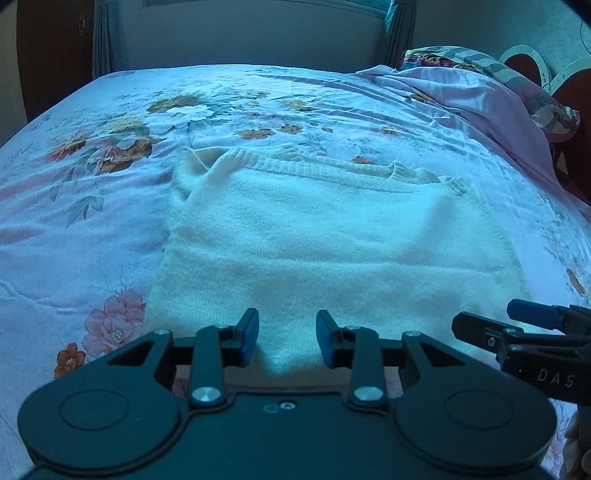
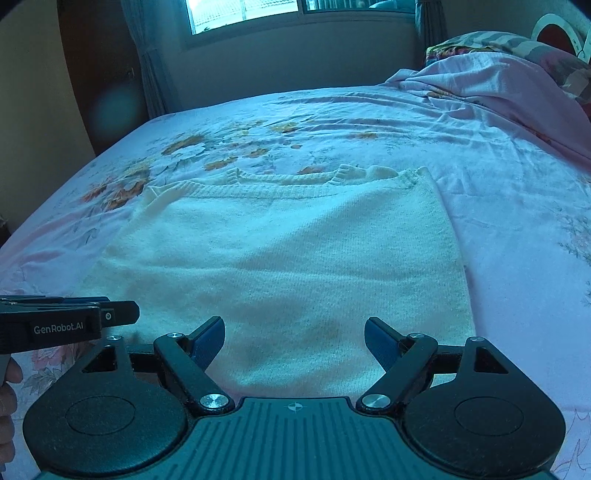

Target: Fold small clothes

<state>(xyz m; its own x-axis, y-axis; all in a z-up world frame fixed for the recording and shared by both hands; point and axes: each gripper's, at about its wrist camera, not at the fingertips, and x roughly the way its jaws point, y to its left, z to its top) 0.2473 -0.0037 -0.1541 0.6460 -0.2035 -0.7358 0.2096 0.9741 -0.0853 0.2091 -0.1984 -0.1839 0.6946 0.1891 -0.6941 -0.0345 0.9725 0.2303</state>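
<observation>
A small white knitted sweater [image 1: 314,236] lies flat on the bed, partly folded, with ribbed cuffs and hem bunched at its far edge [image 1: 402,171]. It also shows in the right wrist view [image 2: 295,251]. My left gripper [image 1: 287,338] is open and empty, hovering just over the sweater's near edge. My right gripper [image 2: 294,345] is open wide and empty, also over the near edge. Each gripper shows in the other's view: the right one at the right [image 1: 495,325], the left one at the left [image 2: 122,314].
The bed has a pale floral sheet [image 1: 110,206]. A pink blanket and a patterned pillow [image 1: 491,96] are piled at the far right. A wall with a window [image 2: 243,14] and curtains stands behind the bed.
</observation>
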